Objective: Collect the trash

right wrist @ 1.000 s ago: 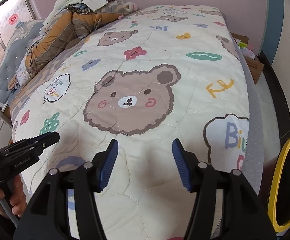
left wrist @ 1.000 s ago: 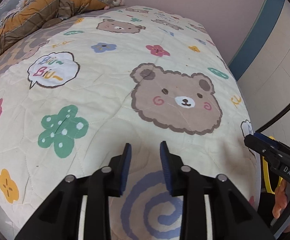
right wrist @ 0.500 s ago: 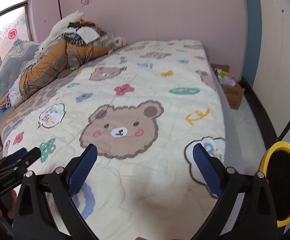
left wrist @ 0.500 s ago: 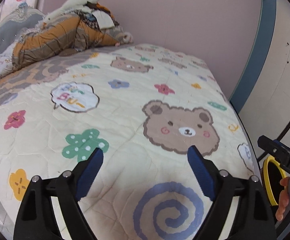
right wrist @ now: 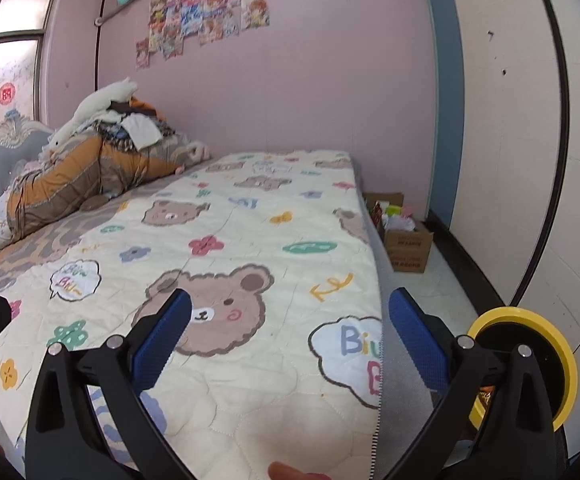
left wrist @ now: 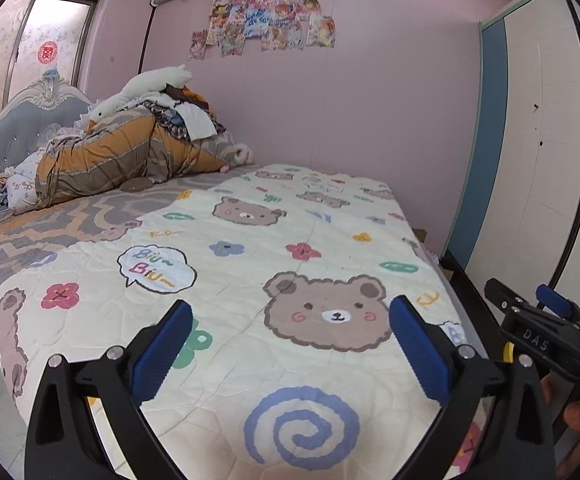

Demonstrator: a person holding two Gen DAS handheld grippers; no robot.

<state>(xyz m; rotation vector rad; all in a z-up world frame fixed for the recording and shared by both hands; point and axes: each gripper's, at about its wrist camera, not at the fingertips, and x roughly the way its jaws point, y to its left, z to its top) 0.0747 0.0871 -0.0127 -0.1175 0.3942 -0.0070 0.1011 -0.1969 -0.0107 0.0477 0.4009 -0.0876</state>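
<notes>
My left gripper (left wrist: 290, 340) is open and empty, held above the foot of a bed with a cream bear-print quilt (left wrist: 250, 264). My right gripper (right wrist: 288, 336) is open and empty over the bed's right edge (right wrist: 378, 320). A yellow-rimmed trash bin (right wrist: 530, 364) with a dark inside stands on the floor just right of the right gripper; a sliver of its rim shows in the left wrist view (left wrist: 508, 352). The right gripper also appears at the right of the left wrist view (left wrist: 538, 320). No loose trash shows on the quilt.
A heap of bedding and clothes (left wrist: 130, 152) lies by the grey headboard (left wrist: 18, 120). An open cardboard box (right wrist: 404, 236) with packets stands on the floor beside the bed. A pink wall (right wrist: 310, 80) and a white wardrobe (right wrist: 510, 140) bound the narrow aisle.
Both grippers have opened wide and tilted up and back from the quilt, so the wall, posters and window now show.
</notes>
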